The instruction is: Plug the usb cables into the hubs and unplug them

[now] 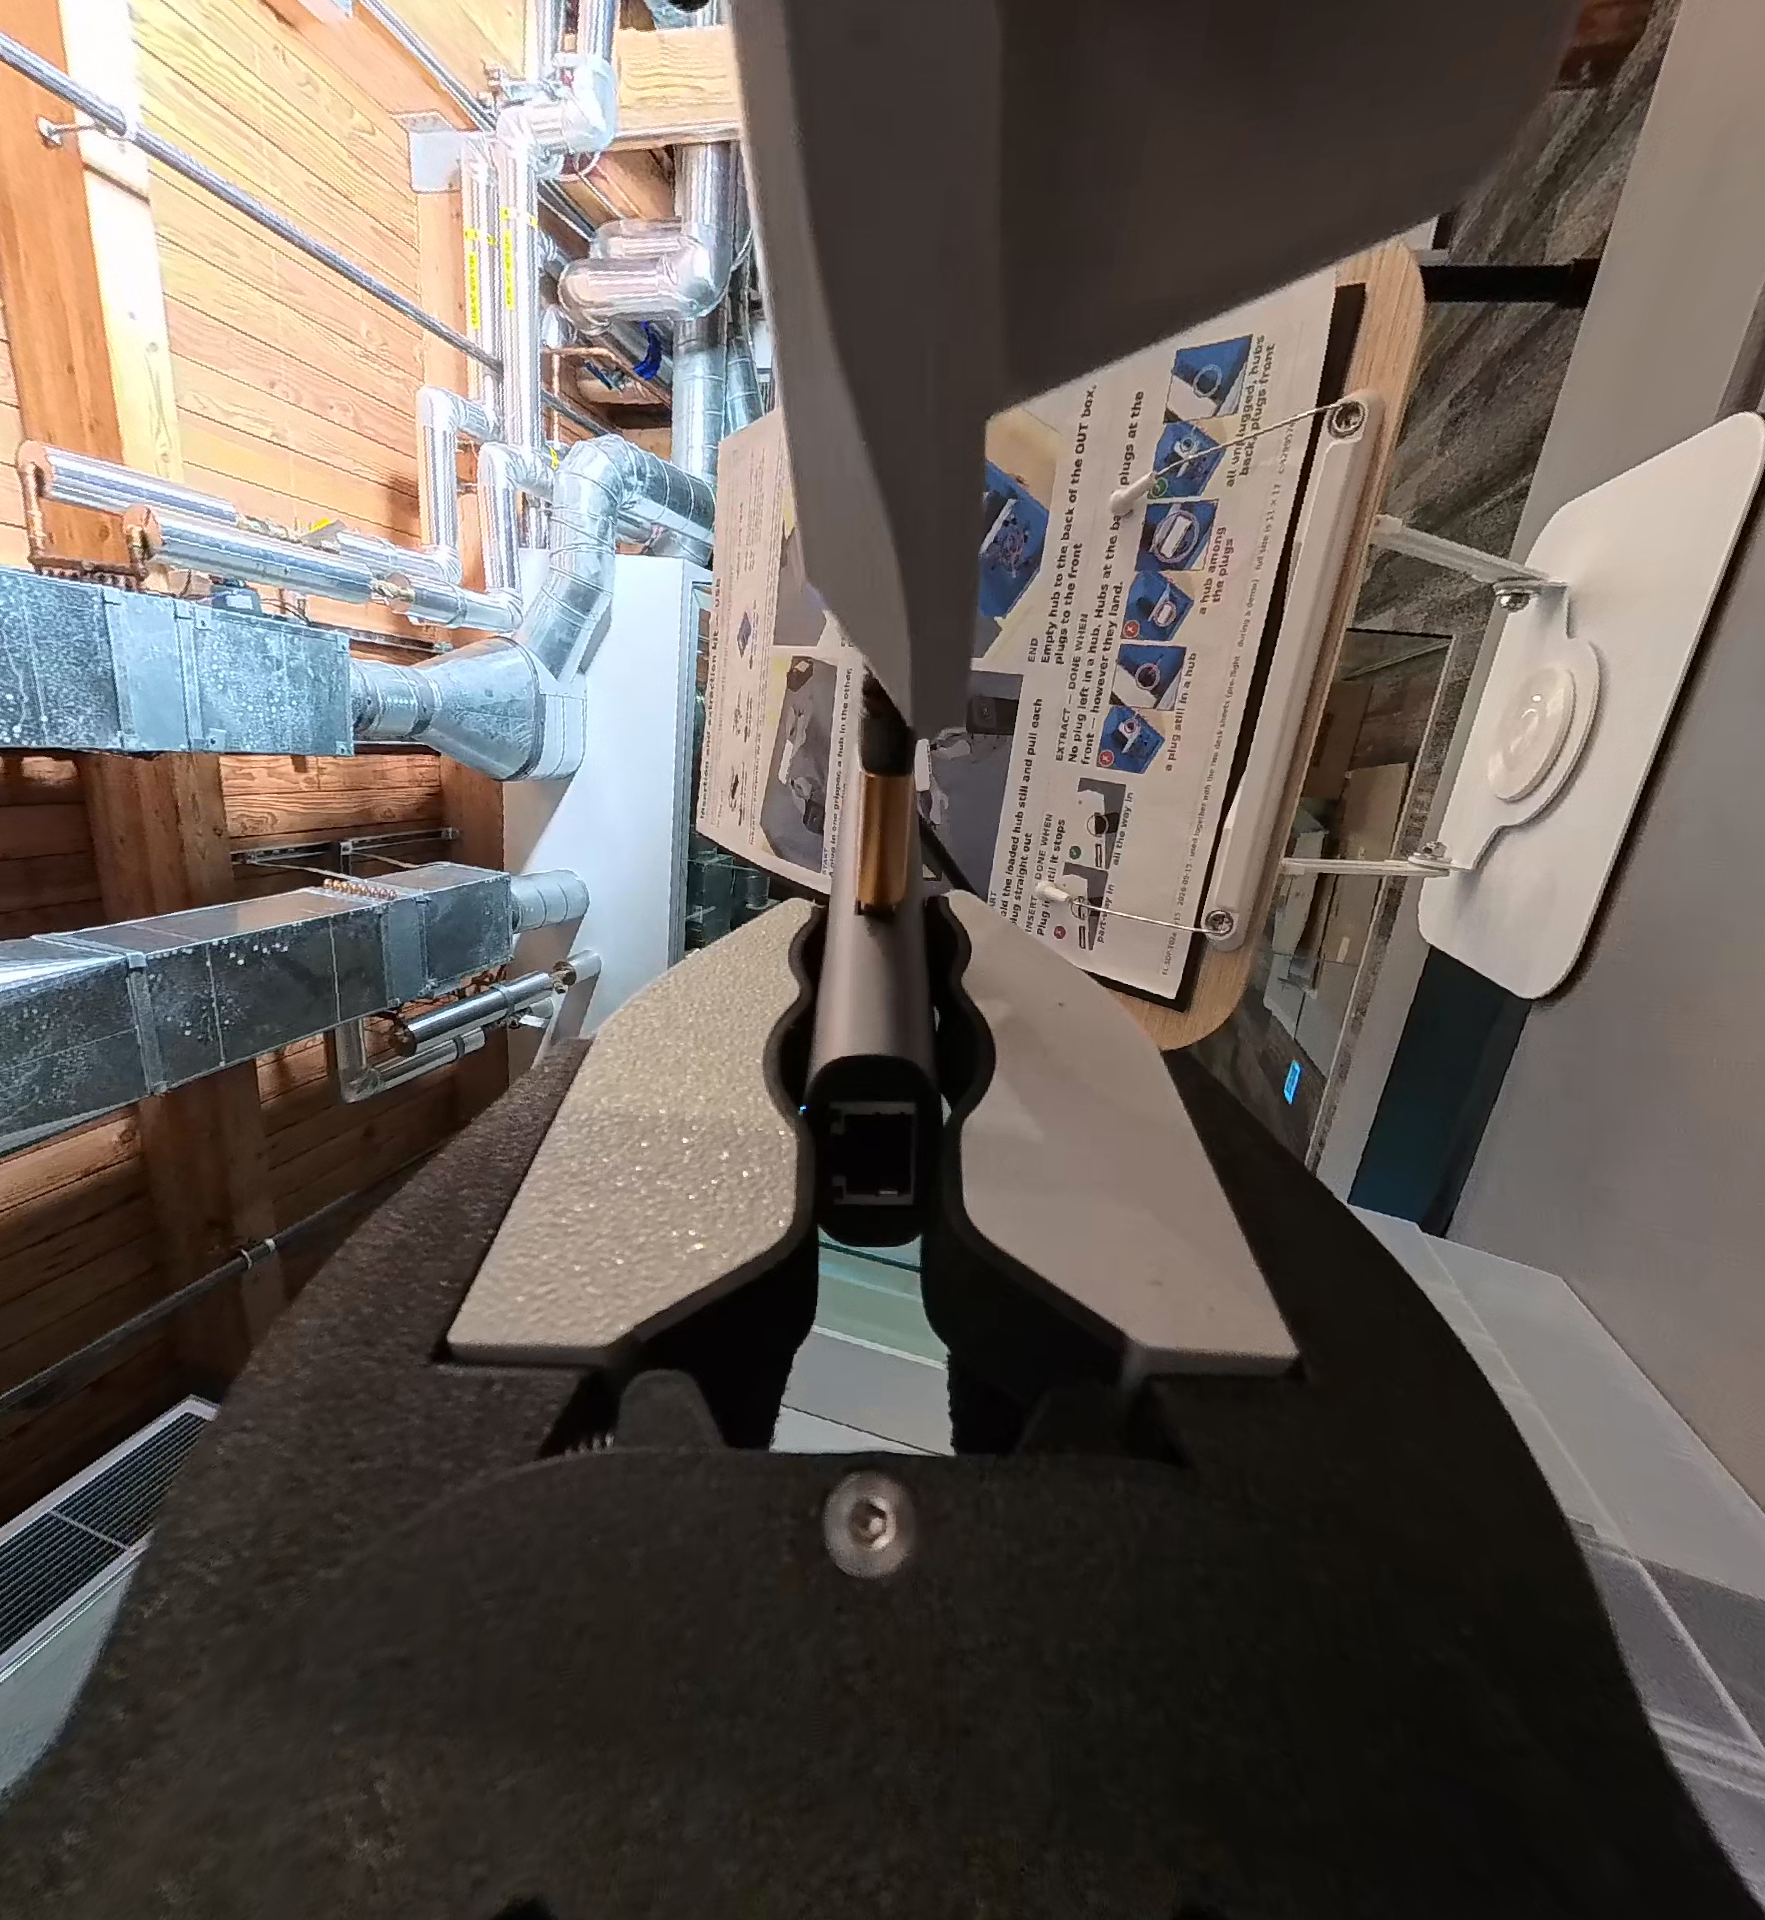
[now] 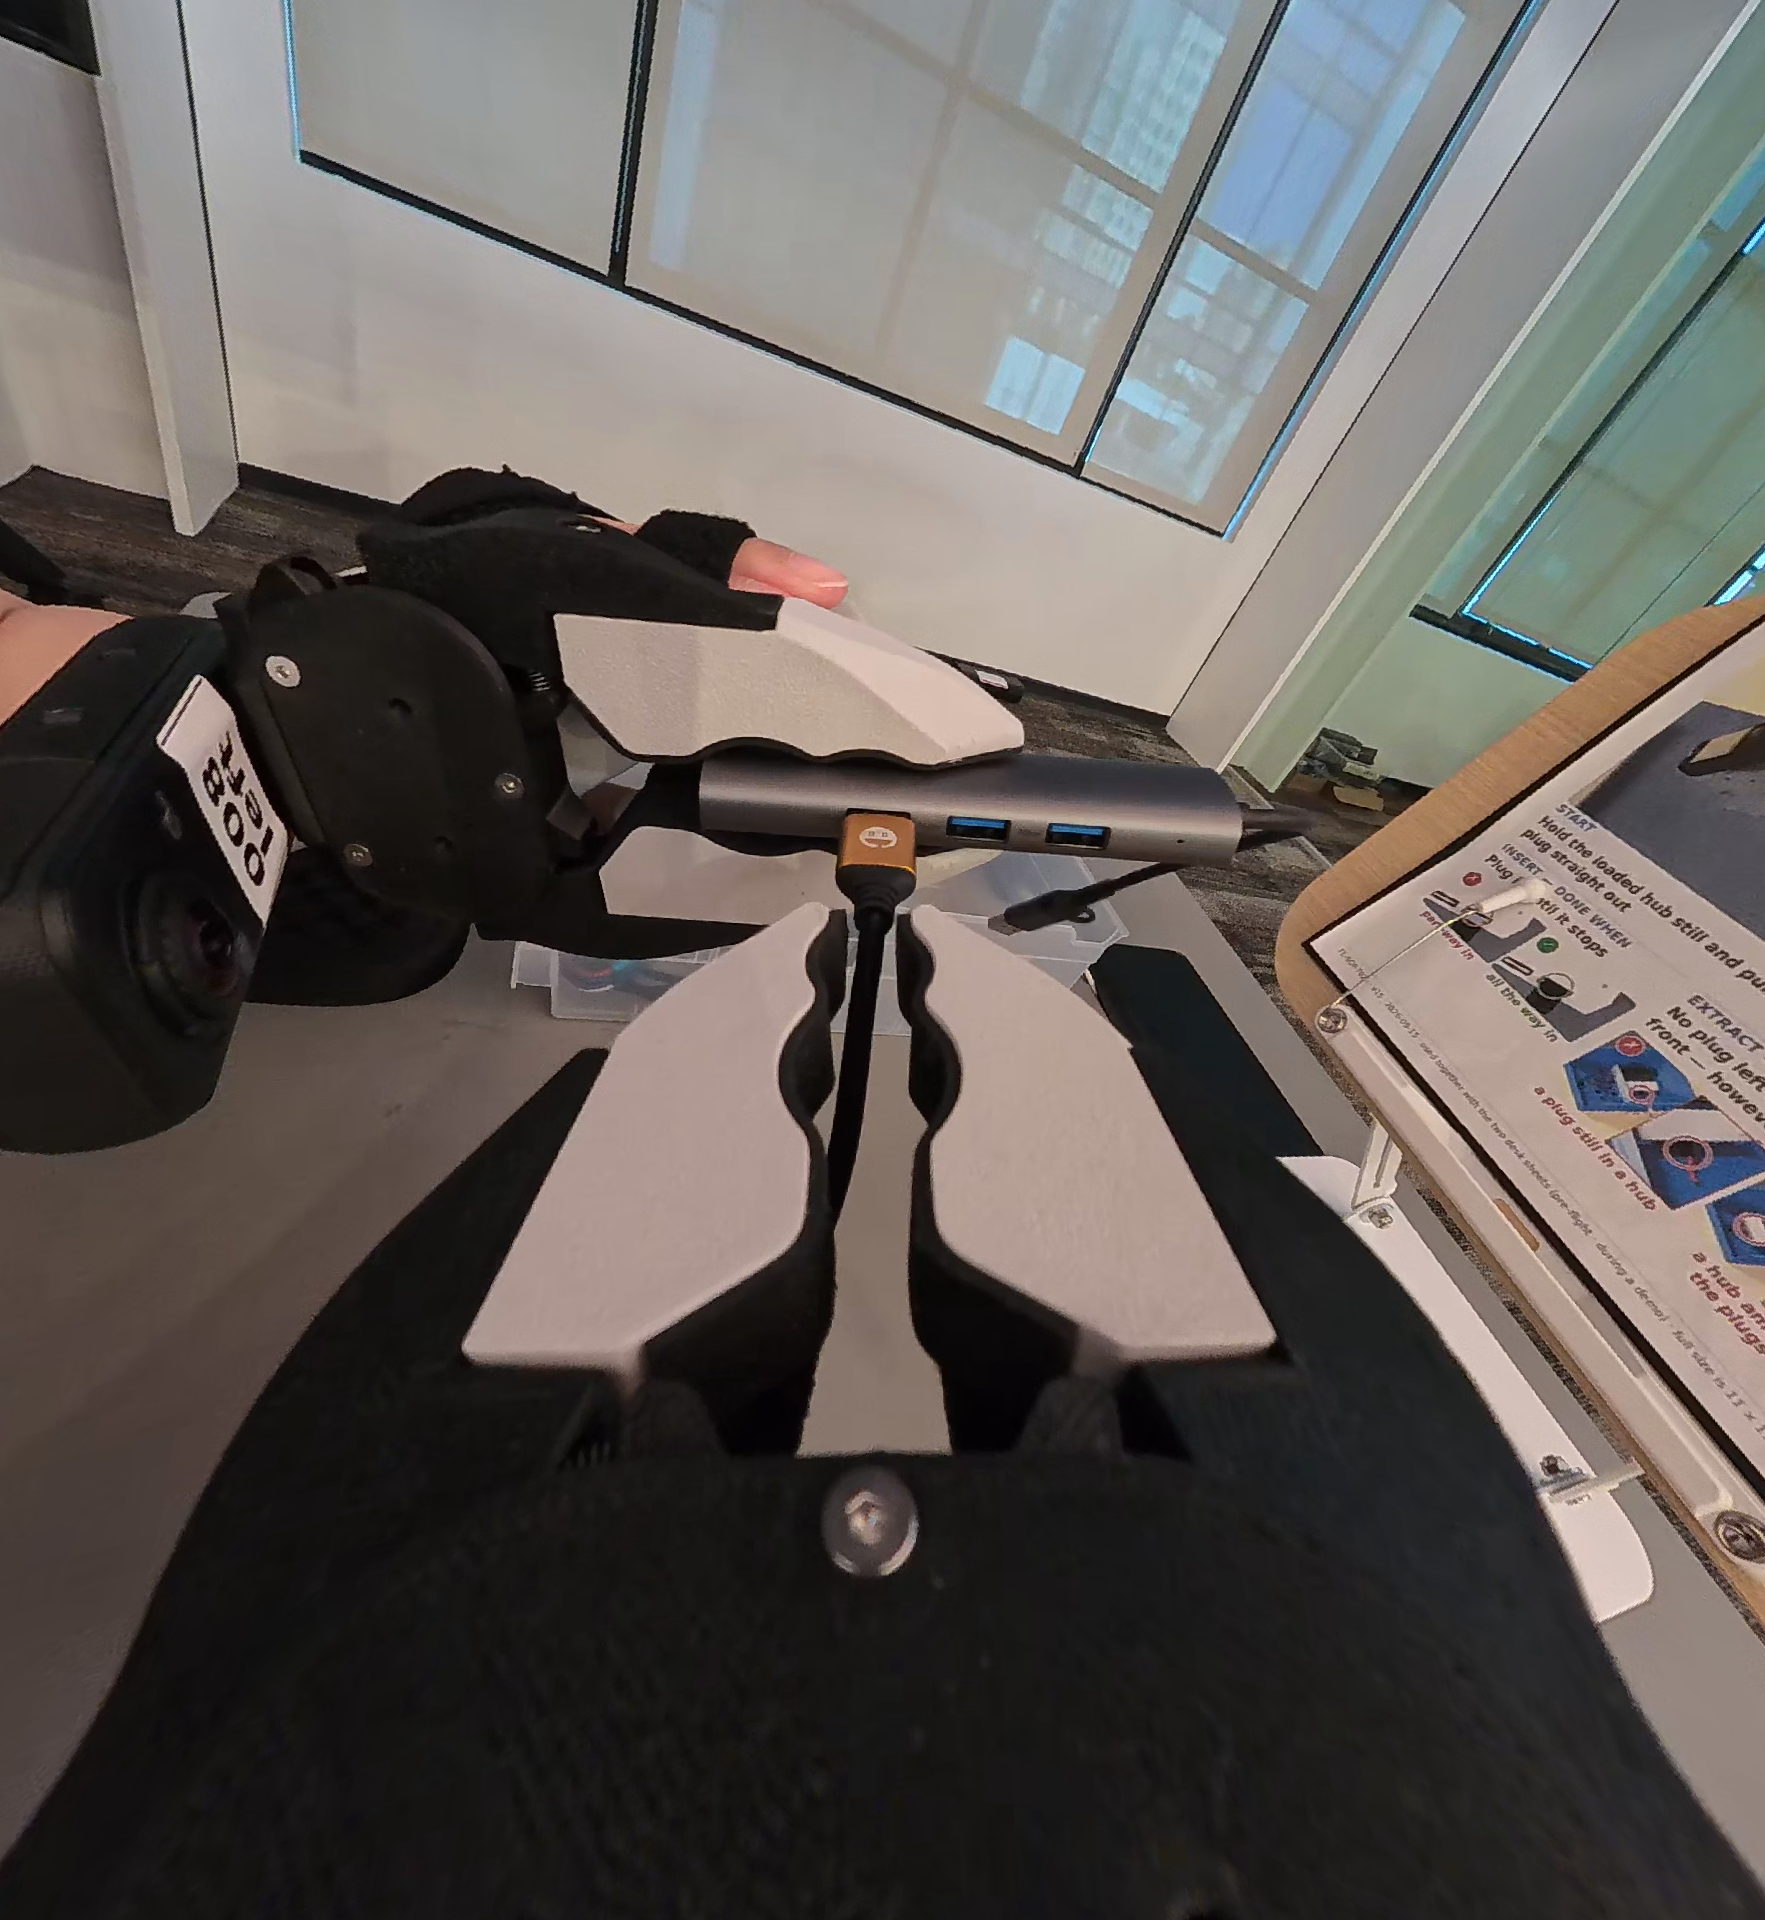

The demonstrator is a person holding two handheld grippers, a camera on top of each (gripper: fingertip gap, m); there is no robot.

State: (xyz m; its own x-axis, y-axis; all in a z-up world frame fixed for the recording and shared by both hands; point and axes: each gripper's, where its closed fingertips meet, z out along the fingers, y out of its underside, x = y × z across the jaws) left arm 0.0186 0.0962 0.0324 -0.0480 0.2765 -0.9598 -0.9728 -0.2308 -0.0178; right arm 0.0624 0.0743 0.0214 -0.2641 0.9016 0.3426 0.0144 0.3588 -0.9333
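Hub (image 2: 971,805), slim and grey, lies clamped lengthwise between the fingers of the left gripper (image 1: 873,935), held above a grey tabletop (image 2: 234,1299). An orange-collared USB plug (image 2: 878,842) sits in its side port beside two blue ports. The right gripper (image 2: 867,920) has its fingers narrowed around the black cable (image 2: 852,1049) just behind that plug; whether they pinch it I cannot tell. A clear plastic box (image 2: 587,971) rests beneath the hub, half hidden. To the right stands an instruction sheet on a wooden stand (image 2: 1377,842). Beyond are white-framed windows (image 2: 961,229); the left wrist view shows silver ducts (image 1: 234,665) on wooden boarding.
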